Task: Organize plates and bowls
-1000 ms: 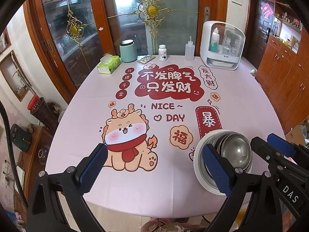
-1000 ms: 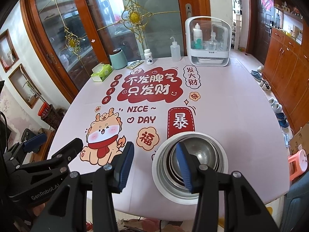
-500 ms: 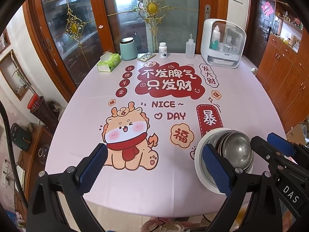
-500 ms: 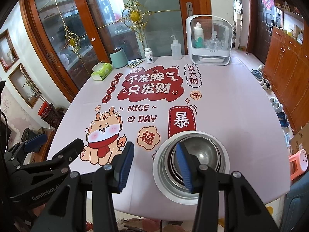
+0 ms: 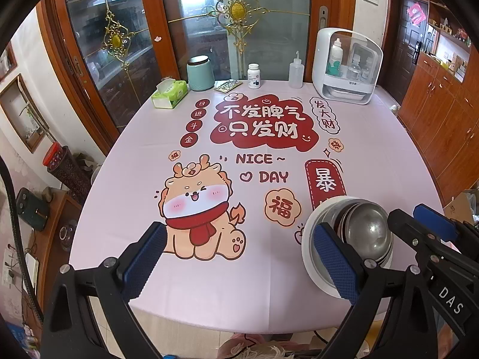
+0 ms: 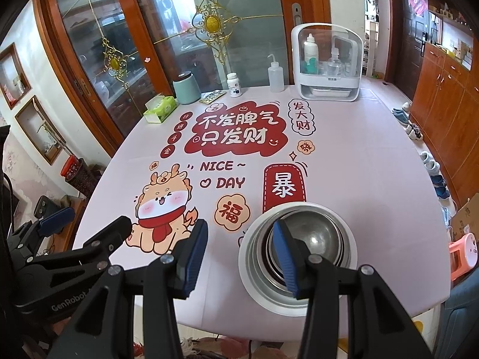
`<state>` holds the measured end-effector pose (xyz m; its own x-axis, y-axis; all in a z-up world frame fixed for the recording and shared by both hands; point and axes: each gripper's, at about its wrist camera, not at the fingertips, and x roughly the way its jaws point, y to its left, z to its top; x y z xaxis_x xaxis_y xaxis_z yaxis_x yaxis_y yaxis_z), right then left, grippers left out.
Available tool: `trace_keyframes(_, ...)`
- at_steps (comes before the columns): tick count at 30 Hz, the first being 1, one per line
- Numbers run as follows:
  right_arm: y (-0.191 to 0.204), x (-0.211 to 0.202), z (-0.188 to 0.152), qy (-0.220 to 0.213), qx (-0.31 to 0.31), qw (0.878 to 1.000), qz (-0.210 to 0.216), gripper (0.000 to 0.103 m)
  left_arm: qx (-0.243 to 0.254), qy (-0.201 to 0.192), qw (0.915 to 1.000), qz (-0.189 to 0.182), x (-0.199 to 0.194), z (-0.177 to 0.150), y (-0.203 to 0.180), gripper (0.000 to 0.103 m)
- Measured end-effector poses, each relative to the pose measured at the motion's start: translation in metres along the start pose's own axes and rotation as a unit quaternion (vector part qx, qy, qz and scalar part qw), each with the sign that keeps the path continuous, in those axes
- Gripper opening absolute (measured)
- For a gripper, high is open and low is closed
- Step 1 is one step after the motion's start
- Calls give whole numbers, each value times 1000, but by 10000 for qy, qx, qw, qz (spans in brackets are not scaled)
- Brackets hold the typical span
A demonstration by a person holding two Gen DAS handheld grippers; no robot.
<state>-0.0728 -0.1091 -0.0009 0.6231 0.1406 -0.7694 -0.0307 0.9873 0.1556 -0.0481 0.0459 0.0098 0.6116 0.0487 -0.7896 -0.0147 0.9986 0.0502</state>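
Note:
A stack of dishes sits near the front right edge of the pink table (image 5: pixel 374 149): a white dish (image 6: pixel 260 287) with several steel bowls (image 6: pixel 323 236) nested in it. In the left wrist view the same white dish (image 5: pixel 308 257) and top steel bowl (image 5: pixel 371 233) lie at the lower right. My right gripper (image 6: pixel 239 251) is open above the stack's left rim, one pad over the bowls and the other outside the rim, neither pressing. My left gripper (image 5: pixel 239 254) is open over the cartoon print to the left of the stack, with nothing between its fingers.
Along the far edge stand a green tissue box (image 5: pixel 169 94), a teal canister (image 5: pixel 200 73), a pill bottle (image 5: pixel 254 75), a squeeze bottle (image 5: pixel 296 73) and a white storage case (image 5: pixel 345 65). Shoes (image 6: pixel 431 164) and an orange stool (image 6: pixel 464 257) are on the floor at the right.

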Motion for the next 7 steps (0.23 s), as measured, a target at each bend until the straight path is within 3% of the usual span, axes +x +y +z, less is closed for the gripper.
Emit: trace_keyframes(7, -1, -1, 0, -9, -9, 10000, 26, 46, 13, 13, 10000, 6, 1, 2, 0, 98)
